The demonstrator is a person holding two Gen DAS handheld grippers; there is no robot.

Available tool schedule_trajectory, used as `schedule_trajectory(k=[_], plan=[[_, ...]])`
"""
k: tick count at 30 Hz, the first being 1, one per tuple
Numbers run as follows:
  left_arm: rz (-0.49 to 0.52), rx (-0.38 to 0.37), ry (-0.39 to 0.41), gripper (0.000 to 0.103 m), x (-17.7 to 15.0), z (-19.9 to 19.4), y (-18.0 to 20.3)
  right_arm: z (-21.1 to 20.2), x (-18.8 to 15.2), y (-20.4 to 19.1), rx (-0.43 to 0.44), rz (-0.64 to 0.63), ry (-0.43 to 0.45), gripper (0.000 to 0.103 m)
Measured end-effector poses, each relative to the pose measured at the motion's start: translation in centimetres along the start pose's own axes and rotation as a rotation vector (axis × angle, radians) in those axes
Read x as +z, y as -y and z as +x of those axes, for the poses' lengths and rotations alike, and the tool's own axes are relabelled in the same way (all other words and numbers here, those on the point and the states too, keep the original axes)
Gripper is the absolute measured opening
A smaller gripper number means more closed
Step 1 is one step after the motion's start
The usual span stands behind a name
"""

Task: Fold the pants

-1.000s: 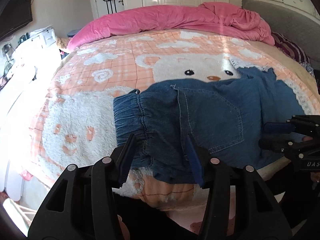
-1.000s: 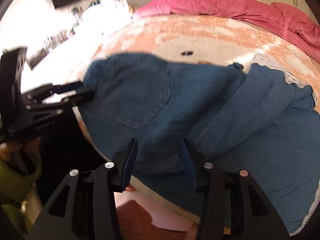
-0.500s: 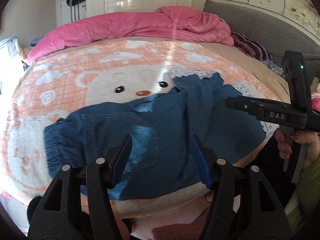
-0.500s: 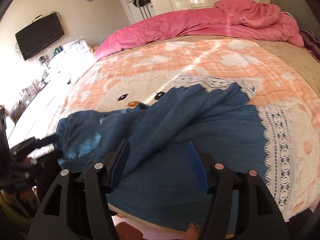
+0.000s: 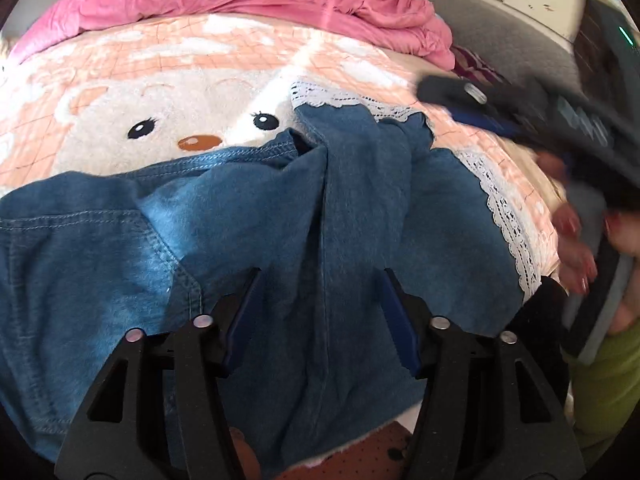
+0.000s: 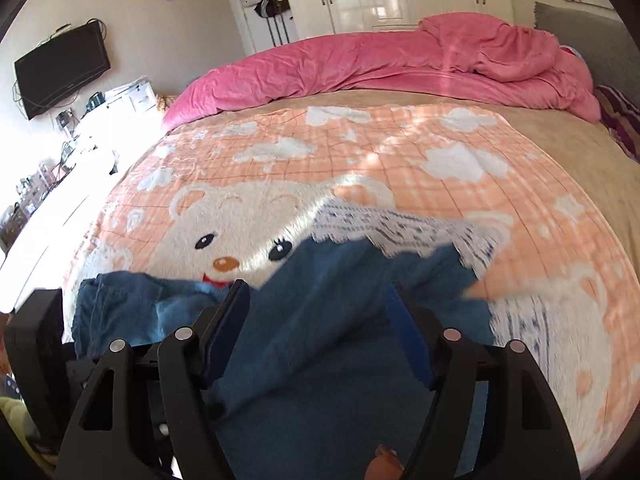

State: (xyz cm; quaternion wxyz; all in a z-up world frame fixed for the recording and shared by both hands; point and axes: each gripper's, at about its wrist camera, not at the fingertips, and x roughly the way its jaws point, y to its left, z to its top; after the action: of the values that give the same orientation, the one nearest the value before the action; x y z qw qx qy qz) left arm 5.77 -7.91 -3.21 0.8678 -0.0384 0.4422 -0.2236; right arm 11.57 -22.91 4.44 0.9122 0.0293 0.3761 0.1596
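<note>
Where pants (image 5: 360, 216) near right claw (image 6: 316, 312), lace edge blurred.

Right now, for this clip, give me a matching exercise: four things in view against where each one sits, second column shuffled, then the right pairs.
Things:
1. pants
2. pink duvet
3. television
4. bear blanket

Places:
A. on the wall at the far left
B. bunched along the far edge of the bed
C. spread over the bed, under the denim
D. lying on the near part of the bed, ahead of both open grippers' fingers

Pairs: 1-D, 2-B, 3-A, 4-C
</note>
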Motion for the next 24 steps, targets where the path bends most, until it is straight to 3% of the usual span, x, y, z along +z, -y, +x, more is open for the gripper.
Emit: schedule_trajectory(k=[2, 6, 14, 15, 16, 17, 18, 19, 24], plan=[[0.037, -0.007, 0.021, 0.028, -0.1, 0.2, 0.1, 2.3, 1.5, -0.6, -0.035, -0.045, -0.03, 0.074], [0.048, -0.126, 0.038, 0.006, -0.3, 0.5, -0.4, 7.0, 3.5, -1.2, -0.09, -0.085, -0.106, 0.074], [0.143, -0.135, 0.082, 0.006, -0.9, 0.3, 0.8, 15.8, 5.3, -1.4, -0.218, -0.139, -0.274, 0.074], [0.146, -0.136, 0.083, 0.006, -0.8, 0.3, 0.7, 16.5, 5.3, -0.9, -0.221, -0.124, -0.282, 0.063], [0.148, -0.129, 0.086, 0.006, -0.9, 0.2, 0.6, 16.7, 5.3, -0.6, -0.227, -0.119, -0.277, 0.04], [0.149, -0.123, 0.088, 0.006, -0.8, 0.3, 0.5, 16.4, 5.5, -0.3, -0.219, -0.113, -0.262, 0.032], [0.147, -0.12, 0.091, 0.006, -0.8, 0.3, 0.3, 15.9, 5.7, 0.0, -0.206, -0.098, -0.246, 0.015], [0.139, -0.121, 0.092, 0.006, -0.8, 0.2, 0.1, 14.9, 5.8, 0.5, -0.188, -0.069, -0.221, 0.01], [0.091, -0.162, 0.082, 0.009, -0.7, 0.0, -0.8, 7.6, 5.4, 4.0, -0.134, 0.069, -0.078, 0.01]])
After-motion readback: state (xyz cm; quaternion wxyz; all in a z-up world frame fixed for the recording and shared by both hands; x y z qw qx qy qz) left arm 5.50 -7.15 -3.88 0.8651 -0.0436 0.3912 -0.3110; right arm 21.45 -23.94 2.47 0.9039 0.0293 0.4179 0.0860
